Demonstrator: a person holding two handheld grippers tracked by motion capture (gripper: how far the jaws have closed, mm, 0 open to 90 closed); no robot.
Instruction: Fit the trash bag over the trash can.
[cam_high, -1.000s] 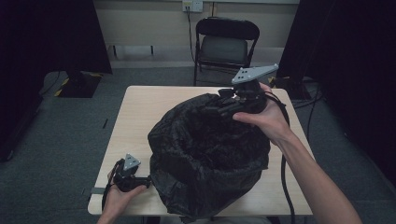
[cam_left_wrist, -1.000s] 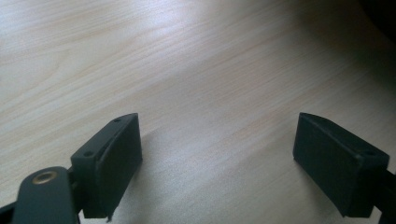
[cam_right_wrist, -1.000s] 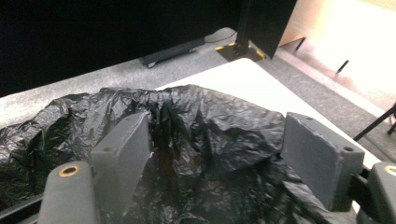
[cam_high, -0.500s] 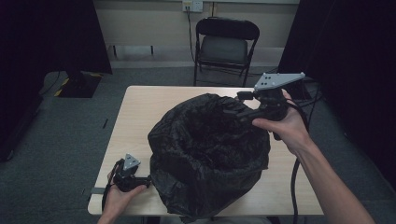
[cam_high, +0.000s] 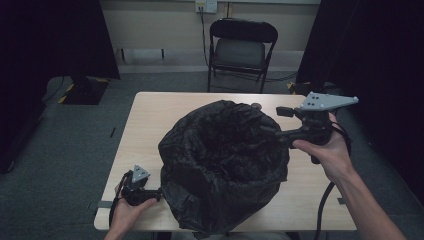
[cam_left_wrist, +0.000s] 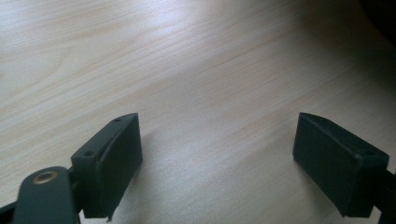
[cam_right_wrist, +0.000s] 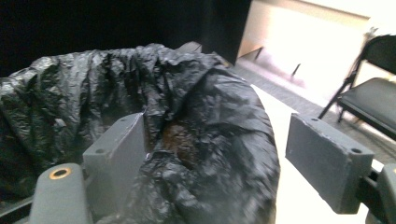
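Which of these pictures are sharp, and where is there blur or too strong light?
High view: dim but sharp, dark at both sides. Left gripper view: sharp wood grain on the table, soft glare at top. Right gripper view: the black bag is slightly blurred, and the wall behind is overexposed.

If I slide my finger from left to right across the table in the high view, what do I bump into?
left gripper → black bag → right gripper, all over the table.
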